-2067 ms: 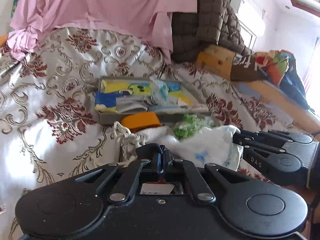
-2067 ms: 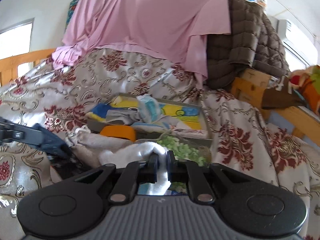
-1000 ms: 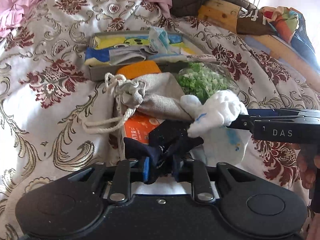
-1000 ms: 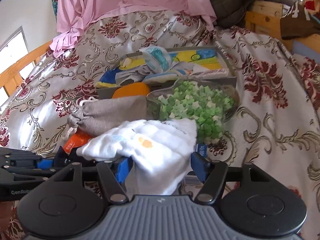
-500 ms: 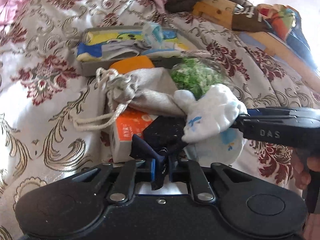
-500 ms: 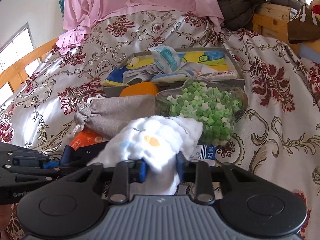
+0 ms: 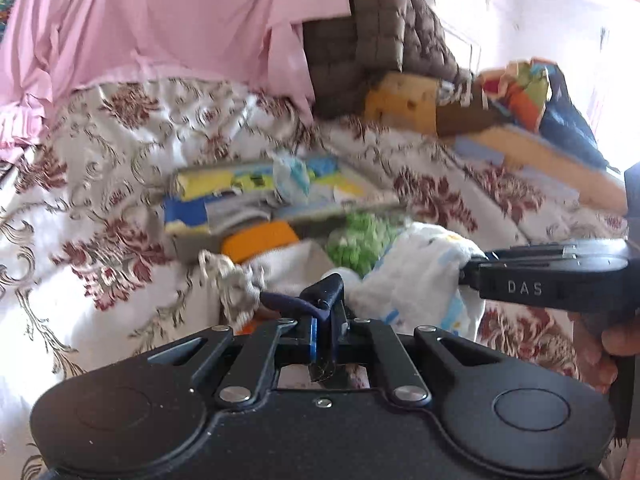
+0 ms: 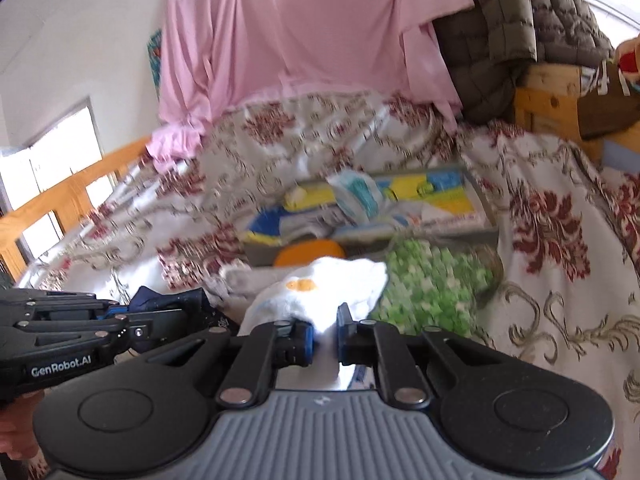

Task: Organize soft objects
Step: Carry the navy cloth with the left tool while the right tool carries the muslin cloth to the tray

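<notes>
On the flowered bedspread, my left gripper (image 7: 326,312) has its jaws closing tight on a dark navy cloth (image 7: 288,302), which bunches between the pads and sticks out to the left. My right gripper (image 8: 322,328) has its jaws closing on a white printed cloth (image 8: 320,288), and the pads press it. In the left wrist view the right gripper (image 7: 466,268) comes in from the right with the white cloth (image 7: 416,280) hanging at its tips. The right wrist view shows the left gripper (image 8: 200,312) at the left with the navy cloth (image 8: 160,300). Both cloths are off the bed.
Behind the cloths lie a grey drawstring bag (image 7: 236,280), an orange item (image 7: 260,242) and a clear bowl of green bits (image 8: 432,280). A grey tray (image 8: 440,236) of folded cloths sits further back. Pink sheet (image 8: 300,40) and brown quilt (image 7: 372,28) pile up beyond.
Both grippers went from partly open to shut on their cloths and rose with them. The views tilted upward, so the pink sheet and quilt are back in sight.
</notes>
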A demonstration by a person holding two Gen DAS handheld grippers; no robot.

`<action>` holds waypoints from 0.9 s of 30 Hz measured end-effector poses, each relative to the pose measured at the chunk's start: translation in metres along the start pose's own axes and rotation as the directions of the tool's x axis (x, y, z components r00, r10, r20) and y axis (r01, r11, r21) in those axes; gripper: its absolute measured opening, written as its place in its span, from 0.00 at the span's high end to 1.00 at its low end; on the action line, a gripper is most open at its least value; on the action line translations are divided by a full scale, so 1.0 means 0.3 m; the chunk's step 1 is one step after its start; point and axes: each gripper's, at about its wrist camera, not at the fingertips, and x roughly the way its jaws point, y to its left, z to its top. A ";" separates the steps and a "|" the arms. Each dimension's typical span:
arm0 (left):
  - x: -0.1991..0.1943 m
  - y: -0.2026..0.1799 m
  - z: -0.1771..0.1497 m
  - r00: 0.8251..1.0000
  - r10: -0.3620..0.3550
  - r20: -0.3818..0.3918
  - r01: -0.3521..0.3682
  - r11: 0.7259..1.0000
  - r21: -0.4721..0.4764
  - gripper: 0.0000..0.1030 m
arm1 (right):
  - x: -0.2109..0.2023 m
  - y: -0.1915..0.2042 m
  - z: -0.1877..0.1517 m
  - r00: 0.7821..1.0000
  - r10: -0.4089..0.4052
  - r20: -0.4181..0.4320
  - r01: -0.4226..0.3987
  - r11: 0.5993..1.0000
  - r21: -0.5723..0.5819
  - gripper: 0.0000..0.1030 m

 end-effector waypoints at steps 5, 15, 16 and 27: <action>-0.027 0.007 0.025 0.998 0.012 0.058 -0.010 0.999 -0.030 0.95 | -0.022 -0.002 0.022 0.998 0.007 0.059 -0.008 1.000 0.014 0.89; -0.082 0.037 0.091 0.991 0.012 0.132 -0.001 0.996 -0.086 0.95 | -0.004 -0.046 0.114 0.988 0.018 0.150 -0.026 0.999 0.046 0.89; -0.082 0.047 0.109 0.991 0.011 0.133 0.002 0.995 -0.101 0.95 | 0.011 -0.057 0.137 0.987 0.022 0.162 -0.030 0.998 0.048 0.89; 0.114 0.169 0.385 0.986 0.056 0.155 -0.034 0.990 -0.140 0.95 | 0.272 -0.271 0.356 0.970 0.015 0.244 -0.062 0.981 0.184 0.89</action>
